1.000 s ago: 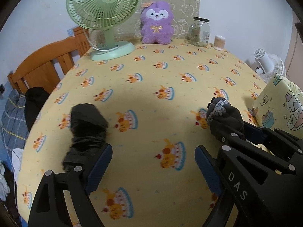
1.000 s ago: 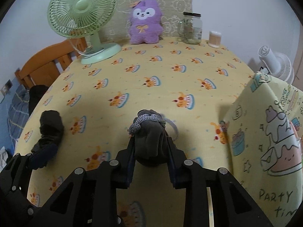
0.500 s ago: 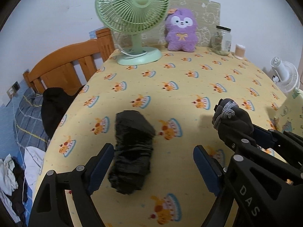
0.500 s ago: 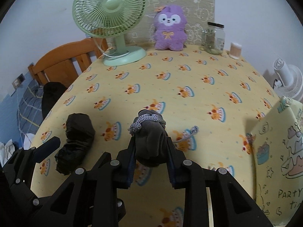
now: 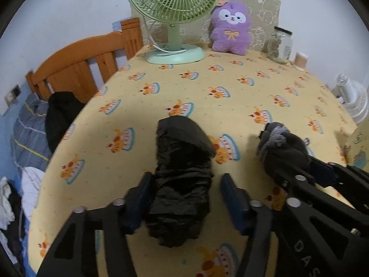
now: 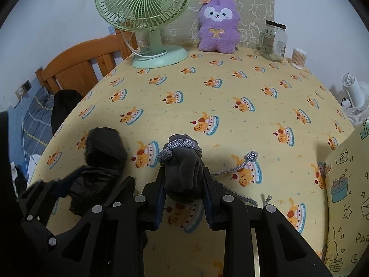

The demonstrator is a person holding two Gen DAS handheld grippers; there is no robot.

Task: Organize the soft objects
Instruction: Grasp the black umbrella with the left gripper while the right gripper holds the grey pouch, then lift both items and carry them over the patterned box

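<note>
two soft bundles are in play here, one per gripper. nearest the right wrist camera, the right gripper is clamped on a dark grey cloth pouch tied with a grey braided drawstring, lifted just above the tabletop, its loose cord end trailing down to the cloth on the right. the left gripper stands wide, its blue-padded fingers set either side of a crumpled black soft bundle that lies on the yellow tabletop with the cake-print cloth. the left pad seems to be touching the bundle while the right one stands just apart, so it is not gripped yet.

at the right edge of both views stands a pale yellow gift bag printed with party drawings, near the held pouch; whether it is the place for the soft things i cannot tell. further back, a green desk fan, a purple plush rabbit, a glass jar and a small tub of cotton swabs line the far edge by the wall.

as a judgement, the task is at an early to middle stage: one item is picked up, the second is straddled but unlifted, and neither is stowed. closing the left gripper on the bundle looks like the next need.
</note>
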